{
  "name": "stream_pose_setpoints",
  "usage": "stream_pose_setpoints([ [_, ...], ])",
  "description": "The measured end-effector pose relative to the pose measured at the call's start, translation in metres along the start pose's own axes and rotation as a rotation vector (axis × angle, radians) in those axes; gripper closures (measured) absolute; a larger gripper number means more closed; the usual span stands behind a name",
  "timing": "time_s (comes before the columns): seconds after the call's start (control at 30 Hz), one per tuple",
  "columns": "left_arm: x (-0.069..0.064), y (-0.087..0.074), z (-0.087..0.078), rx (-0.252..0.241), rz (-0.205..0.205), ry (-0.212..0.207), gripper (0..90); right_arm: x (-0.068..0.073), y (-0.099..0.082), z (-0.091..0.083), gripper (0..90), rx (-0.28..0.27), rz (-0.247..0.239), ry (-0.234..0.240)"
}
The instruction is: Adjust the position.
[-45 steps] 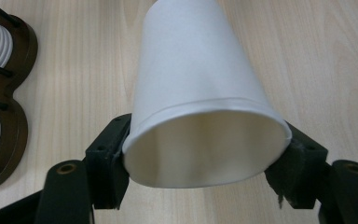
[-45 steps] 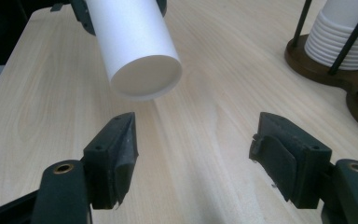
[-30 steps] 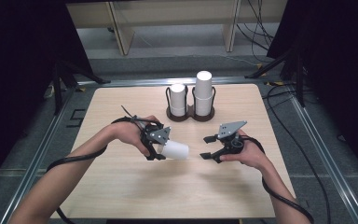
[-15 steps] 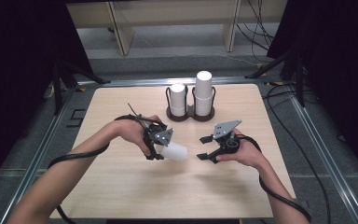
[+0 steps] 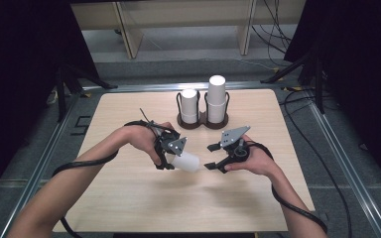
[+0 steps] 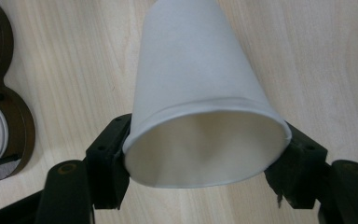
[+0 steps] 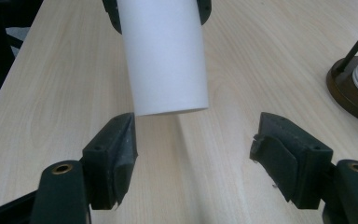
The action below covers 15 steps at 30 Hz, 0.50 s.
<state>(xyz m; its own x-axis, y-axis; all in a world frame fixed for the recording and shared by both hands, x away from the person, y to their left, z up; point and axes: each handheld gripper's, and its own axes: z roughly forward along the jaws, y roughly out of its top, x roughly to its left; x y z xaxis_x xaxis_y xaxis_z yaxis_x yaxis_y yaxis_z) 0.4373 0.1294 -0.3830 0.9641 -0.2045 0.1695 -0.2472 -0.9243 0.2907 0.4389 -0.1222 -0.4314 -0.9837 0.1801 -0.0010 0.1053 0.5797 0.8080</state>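
Biggest thing 1st: the counter (image 5: 129, 208), pale wood, takes up most of the high view. At its upper middle there's a dark cup holder (image 5: 202, 121) w/ 2 stacks of white cups, the right stack (image 5: 217, 99) taller than the left stack (image 5: 189, 105).

Then the paper cup (image 5: 187, 161), center of the high view, lying on its side in the air just over the counter. The left hand-held gripper (image 5: 170, 157) is clamped on it near the rim; in the left gripper view both pads squeeze the rim of the cup (image 6: 200, 107) and the mouth looks a bit ovaled.

The right hand-held gripper (image 5: 213, 156) sits right-center, near the cup base but not touching. Its jaws stand apart w/ nothing between them and have just been opening a bit more. In the right gripper view the cup base (image 7: 165, 56) hangs just above and ahead of the pads.

Looks to me like a hand-over or a 2-handed pull on the cup. Imo to do it well: slide the right one fwd so both pads straddle the base evenly, close gently bc thin paper crushes, and don't let the left one go until the right has a firm hold. Keep the cup level meanwhile.
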Motion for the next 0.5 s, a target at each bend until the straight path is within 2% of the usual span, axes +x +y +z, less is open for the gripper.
stream_pose_setpoints([
  [0.03,0.000,0.000,0.000,0.005,0.003,-0.002,31.2,0.000,0.001,0.001,29.9,0.001,0.009,0.007],
  [0.1,0.001,0.001,-0.001,0.015,0.009,-0.005,31.2,0.000,0.003,0.003,29.8,0.000,-0.016,0.002],
  [0.17,0.002,0.002,-0.002,0.028,0.020,-0.004,31.3,0.001,0.005,0.004,29.7,0.006,-0.012,0.005],
  [0.2,0.001,0.002,-0.002,0.020,0.008,-0.005,31.3,0.001,0.006,0.006,29.7,0.001,-0.020,0.009],
  [0.23,0.002,0.003,-0.002,0.041,0.027,-0.003,31.3,0.002,0.006,0.006,29.7,0.010,0.001,0.012],
  [0.33,0.001,0.004,-0.001,0.045,0.016,-0.007,31.4,0.001,0.009,0.008,29.6,0.008,-0.018,0.013],
  [0.37,0.003,0.005,-0.003,0.078,0.052,-0.008,31.4,0.001,0.010,0.008,29.6,0.009,-0.017,0.007],
  [0.5,0.002,0.006,-0.002,0.075,0.039,-0.016,31.5,0.002,0.010,0.011,29.5,0.016,-0.012,0.011],
])
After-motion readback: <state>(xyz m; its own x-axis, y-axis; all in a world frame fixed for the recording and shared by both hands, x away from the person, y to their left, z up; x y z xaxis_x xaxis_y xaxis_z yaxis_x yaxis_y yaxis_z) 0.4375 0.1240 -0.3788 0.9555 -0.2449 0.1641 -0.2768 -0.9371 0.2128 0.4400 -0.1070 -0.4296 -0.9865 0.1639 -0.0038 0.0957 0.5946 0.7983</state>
